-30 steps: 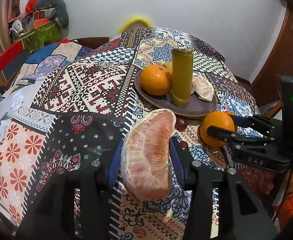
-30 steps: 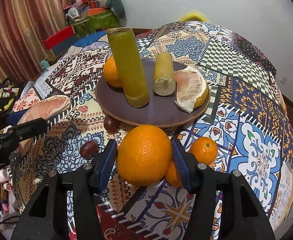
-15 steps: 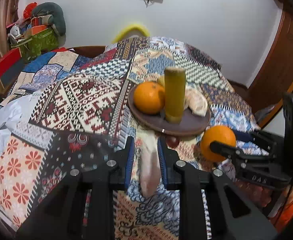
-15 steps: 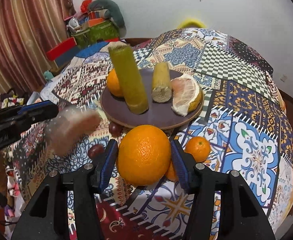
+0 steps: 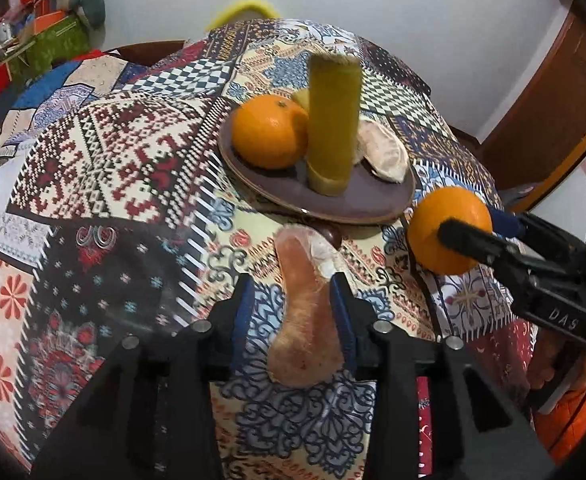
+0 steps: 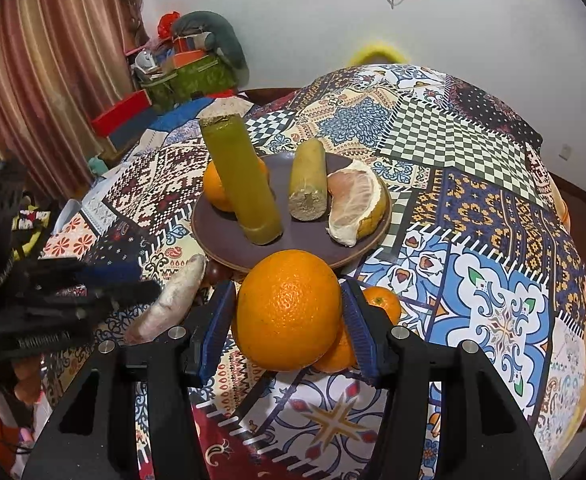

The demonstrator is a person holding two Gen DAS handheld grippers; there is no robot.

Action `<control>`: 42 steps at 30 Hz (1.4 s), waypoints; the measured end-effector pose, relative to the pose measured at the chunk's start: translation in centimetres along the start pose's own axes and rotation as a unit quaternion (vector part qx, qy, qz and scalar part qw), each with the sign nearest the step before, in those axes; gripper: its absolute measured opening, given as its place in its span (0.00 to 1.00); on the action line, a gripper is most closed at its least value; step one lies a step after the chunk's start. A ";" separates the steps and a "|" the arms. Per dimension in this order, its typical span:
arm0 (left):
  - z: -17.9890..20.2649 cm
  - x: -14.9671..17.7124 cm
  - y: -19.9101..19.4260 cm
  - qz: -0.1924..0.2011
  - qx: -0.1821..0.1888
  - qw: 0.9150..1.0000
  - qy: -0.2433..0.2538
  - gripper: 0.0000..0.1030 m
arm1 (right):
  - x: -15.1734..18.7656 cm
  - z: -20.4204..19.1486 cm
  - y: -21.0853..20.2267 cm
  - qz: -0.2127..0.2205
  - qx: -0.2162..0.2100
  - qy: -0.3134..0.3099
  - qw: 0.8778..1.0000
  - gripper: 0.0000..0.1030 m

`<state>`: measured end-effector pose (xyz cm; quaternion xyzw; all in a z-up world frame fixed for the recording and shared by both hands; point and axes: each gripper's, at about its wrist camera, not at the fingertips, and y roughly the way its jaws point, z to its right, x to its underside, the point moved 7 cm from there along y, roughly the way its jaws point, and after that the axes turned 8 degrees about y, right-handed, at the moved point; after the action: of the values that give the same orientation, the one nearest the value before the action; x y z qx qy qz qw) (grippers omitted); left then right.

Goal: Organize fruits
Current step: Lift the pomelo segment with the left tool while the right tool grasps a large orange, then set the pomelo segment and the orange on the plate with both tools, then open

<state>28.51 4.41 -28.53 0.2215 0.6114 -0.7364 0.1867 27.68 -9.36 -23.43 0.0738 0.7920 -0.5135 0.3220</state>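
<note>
In the left wrist view the brown plate (image 5: 373,204) sits at centre, just above the middle of the frame, on the patterned tablecloth (image 5: 105,168). It holds a whole orange (image 5: 269,136), an upright green sugarcane piece (image 5: 333,120) and a peeled pomelo wedge (image 5: 385,156). The right wrist view shows a second, shorter cane piece (image 6: 308,184) lying on the plate between the tall one and the wedge. The left gripper (image 5: 293,304) has its fingers narrowed on a pink pomelo segment (image 5: 305,320) at lower centre, just below the plate rim. The right gripper (image 6: 289,316) clamps a large orange (image 6: 289,310) at centre bottom of its view, in front of the plate. Small tangerines (image 6: 383,302) lie on the cloth just behind it.
</note>
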 end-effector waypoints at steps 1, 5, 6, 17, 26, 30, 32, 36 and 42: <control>0.2 0.0 0.0 0.003 -0.004 1.000 0.002 0.50 | 0.0 0.0 0.0 0.000 0.000 0.000 1.000 0.49; 0.6 0.1 0.1 0.001 0.000 1.000 0.000 0.52 | 0.0 0.0 -0.1 0.001 -0.002 0.001 1.000 0.49; 0.6 0.0 0.0 0.004 0.001 1.000 -0.002 0.52 | 0.0 0.0 -0.1 0.001 -0.002 0.001 1.000 0.49; 1.8 -0.6 1.7 -0.014 0.019 1.000 0.008 0.52 | -0.8 0.6 -1.1 0.018 -0.001 0.007 1.000 0.49; 1.7 -0.6 3.5 -0.026 0.012 1.000 0.005 0.38 | -1.2 1.1 -1.3 0.025 0.000 0.012 1.000 0.49; 1.7 -0.6 2.9 -0.015 0.023 1.000 0.011 0.33 | -1.3 1.1 -1.3 0.025 -0.001 0.014 1.000 0.49; 1.8 -0.6 2.2 -0.004 0.020 1.000 0.018 0.28 | -1.3 1.2 -1.2 0.026 -0.001 0.014 1.000 0.49; 1.5 -1.2 0.5 0.017 0.001 1.000 0.021 0.23 | -1.7 1.4 -1.2 0.029 -0.001 0.016 0.999 0.49; 0.3 -1.7 -0.2 0.025 -0.006 1.000 0.007 0.22 | -2.3 1.4 -1.4 0.037 -0.004 0.018 0.999 0.49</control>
<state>29.83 4.21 -27.35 0.2412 0.6111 -0.7263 0.2021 29.50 -10.74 -21.41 0.1109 0.7961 -0.4970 0.3268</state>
